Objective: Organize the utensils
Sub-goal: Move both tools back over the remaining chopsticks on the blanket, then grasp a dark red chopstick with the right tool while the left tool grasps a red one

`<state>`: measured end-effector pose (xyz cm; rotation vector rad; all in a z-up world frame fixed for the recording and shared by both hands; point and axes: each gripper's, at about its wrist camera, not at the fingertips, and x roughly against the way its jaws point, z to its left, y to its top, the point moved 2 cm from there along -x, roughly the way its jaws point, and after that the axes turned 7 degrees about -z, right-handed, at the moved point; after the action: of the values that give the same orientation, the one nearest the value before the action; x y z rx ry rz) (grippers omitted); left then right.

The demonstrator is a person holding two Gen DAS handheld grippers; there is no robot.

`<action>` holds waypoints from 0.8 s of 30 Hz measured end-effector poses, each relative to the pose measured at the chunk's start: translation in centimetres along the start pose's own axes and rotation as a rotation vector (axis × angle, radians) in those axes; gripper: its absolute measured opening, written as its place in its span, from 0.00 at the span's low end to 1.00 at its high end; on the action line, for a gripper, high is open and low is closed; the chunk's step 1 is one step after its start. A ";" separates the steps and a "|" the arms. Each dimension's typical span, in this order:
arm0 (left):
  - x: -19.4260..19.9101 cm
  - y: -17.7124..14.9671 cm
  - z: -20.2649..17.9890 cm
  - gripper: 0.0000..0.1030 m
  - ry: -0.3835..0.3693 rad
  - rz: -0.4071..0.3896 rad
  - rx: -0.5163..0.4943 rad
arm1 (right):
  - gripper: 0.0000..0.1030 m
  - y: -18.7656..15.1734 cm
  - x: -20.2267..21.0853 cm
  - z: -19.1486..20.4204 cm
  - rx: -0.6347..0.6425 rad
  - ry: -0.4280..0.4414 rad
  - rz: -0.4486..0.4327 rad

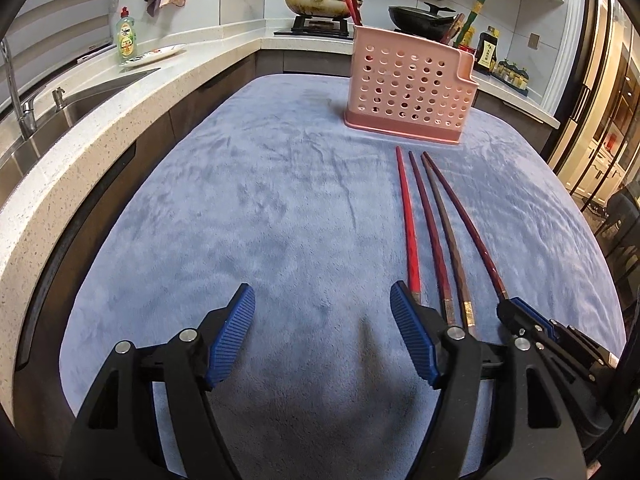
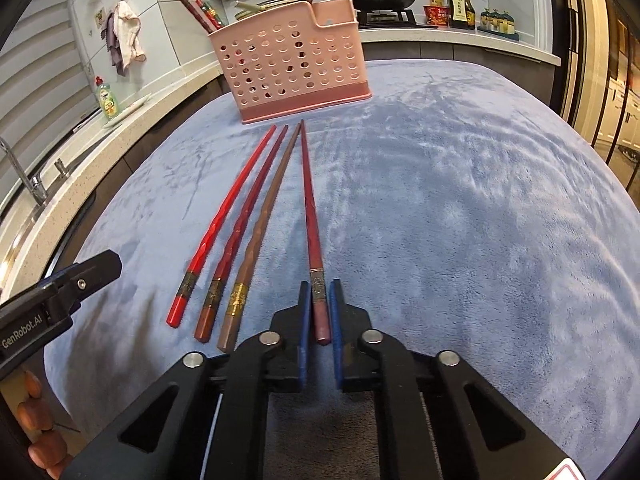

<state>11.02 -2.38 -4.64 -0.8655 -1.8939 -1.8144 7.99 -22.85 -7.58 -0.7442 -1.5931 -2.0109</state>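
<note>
Several chopsticks lie side by side on a blue cloth [image 2: 460, 200], tips toward a pink perforated utensil holder [image 2: 292, 60] that holds a few chopsticks. My right gripper [image 2: 320, 292] is shut on the thick end of the rightmost dark red chopstick [image 2: 310, 200], which still lies along the cloth. The bright red chopstick [image 2: 224, 216], the dark red one [image 2: 244, 220] and the brown one [image 2: 264, 216] lie to its left. My left gripper [image 1: 322, 300] is open and empty, just left of the chopsticks [image 1: 428, 224]. The holder [image 1: 408, 88] stands beyond them.
A stone counter with a sink [image 1: 60, 112], a dish soap bottle [image 1: 127, 38] and a plate runs along the left. A stove with pans [image 1: 316, 2] and sauce bottles [image 1: 486, 50] stand behind the holder. The right gripper [image 1: 516, 312] shows in the left wrist view.
</note>
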 end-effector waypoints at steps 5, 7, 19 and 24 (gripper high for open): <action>-0.2 -0.4 -1.1 0.68 -0.028 0.013 -0.012 | 0.07 -0.3 0.4 -0.6 -0.011 0.002 -0.007; -0.4 -0.6 -1.6 0.68 -0.042 0.024 -0.014 | 0.07 -0.4 0.5 -0.7 -0.011 0.007 -0.009; -3.1 -1.8 -3.4 0.63 -0.046 0.075 -0.032 | 0.07 -0.4 0.5 -0.7 -0.017 0.015 -0.012; -3.6 -1.8 -3.5 0.59 -0.028 0.068 -0.044 | 0.07 -0.5 0.6 -0.7 -0.020 0.017 -0.012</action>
<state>11.99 -6.37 -8.06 -0.9633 -1.8244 -1.8188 7.16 -23.46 -7.68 -0.7243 -1.5738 -2.0389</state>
